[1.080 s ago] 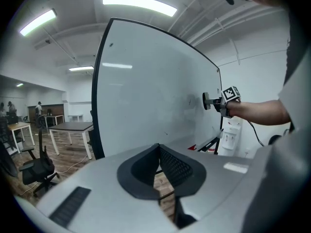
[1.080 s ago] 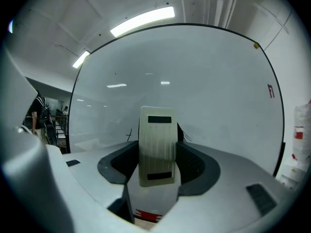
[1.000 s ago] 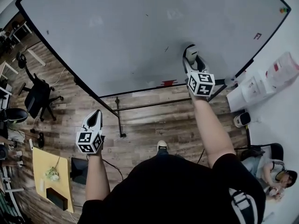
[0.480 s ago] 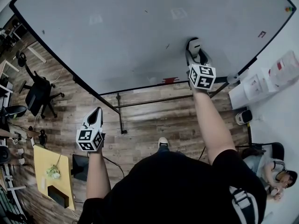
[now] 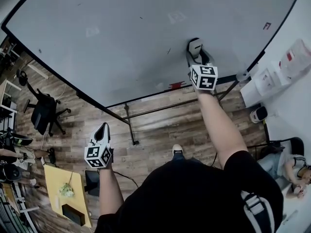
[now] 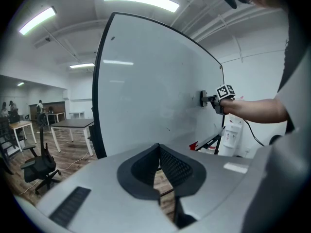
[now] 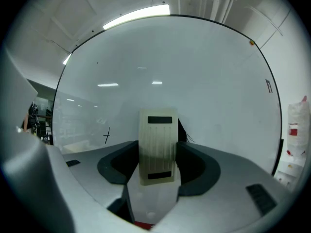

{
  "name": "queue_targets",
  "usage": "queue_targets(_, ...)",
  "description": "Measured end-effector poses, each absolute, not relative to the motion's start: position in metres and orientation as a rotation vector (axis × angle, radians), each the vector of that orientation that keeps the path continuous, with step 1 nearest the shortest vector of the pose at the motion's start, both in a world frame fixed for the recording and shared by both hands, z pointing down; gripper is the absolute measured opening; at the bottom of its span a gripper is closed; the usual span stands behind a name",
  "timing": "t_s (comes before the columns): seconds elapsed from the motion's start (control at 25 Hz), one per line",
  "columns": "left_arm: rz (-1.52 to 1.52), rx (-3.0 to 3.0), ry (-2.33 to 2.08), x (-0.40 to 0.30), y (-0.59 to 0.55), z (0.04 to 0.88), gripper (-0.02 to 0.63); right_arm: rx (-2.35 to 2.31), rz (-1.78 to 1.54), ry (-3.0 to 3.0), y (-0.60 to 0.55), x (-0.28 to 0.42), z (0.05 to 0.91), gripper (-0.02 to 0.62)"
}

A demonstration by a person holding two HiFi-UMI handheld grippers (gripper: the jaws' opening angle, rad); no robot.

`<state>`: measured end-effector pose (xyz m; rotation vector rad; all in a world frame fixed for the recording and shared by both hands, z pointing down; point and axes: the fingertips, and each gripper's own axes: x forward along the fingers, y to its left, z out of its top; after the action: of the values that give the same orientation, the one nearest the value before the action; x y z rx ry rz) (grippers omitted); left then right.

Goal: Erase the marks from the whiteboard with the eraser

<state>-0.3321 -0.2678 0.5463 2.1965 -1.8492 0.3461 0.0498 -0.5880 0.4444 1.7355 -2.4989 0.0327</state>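
The big whiteboard (image 5: 121, 38) fills the upper head view. My right gripper (image 5: 195, 47) is shut on a cream eraser (image 7: 157, 144) and holds it flat against the board's lower right part. A small black mark (image 5: 168, 51) lies just left of it, seen as a thin cross (image 7: 107, 135) in the right gripper view. Black strokes (image 7: 188, 138) peek out at the eraser's right edge. A red mark (image 5: 267, 26) sits near the board's right rim. My left gripper (image 5: 101, 129) hangs over the floor, away from the board, jaws shut on nothing (image 6: 158, 152).
A red object (image 5: 176, 86) rests at the board's bottom rail, above the stand's legs (image 5: 130, 130). An office chair (image 5: 46, 111) and a yellow table (image 5: 65, 188) stand at the left. White appliances (image 5: 265, 84) and a seated person (image 5: 291, 166) are at the right.
My right gripper has slid the eraser a little across the board, slightly higher relative to the small black mark. The left gripper has stayed where it was, shut.
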Motion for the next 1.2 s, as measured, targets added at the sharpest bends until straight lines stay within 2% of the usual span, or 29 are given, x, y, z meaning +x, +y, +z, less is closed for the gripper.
queue_targets(0.28,0.355,2.193,-1.854,-0.336,-0.266,0.547,0.014,1.731,0.026,-2.525,-0.585,0.037,0.441,0.232)
queue_targets(0.92,0.338,2.184,-1.841,-0.336,-0.255,0.555,0.014,1.582,-0.084,-2.604,-0.558,-0.059,0.439,0.232)
queue_targets(1.2,0.342,2.186,-1.838,-0.33,-0.255,0.555,0.014,1.54,-0.139,-2.605,-0.552,-0.076,0.444,0.232)
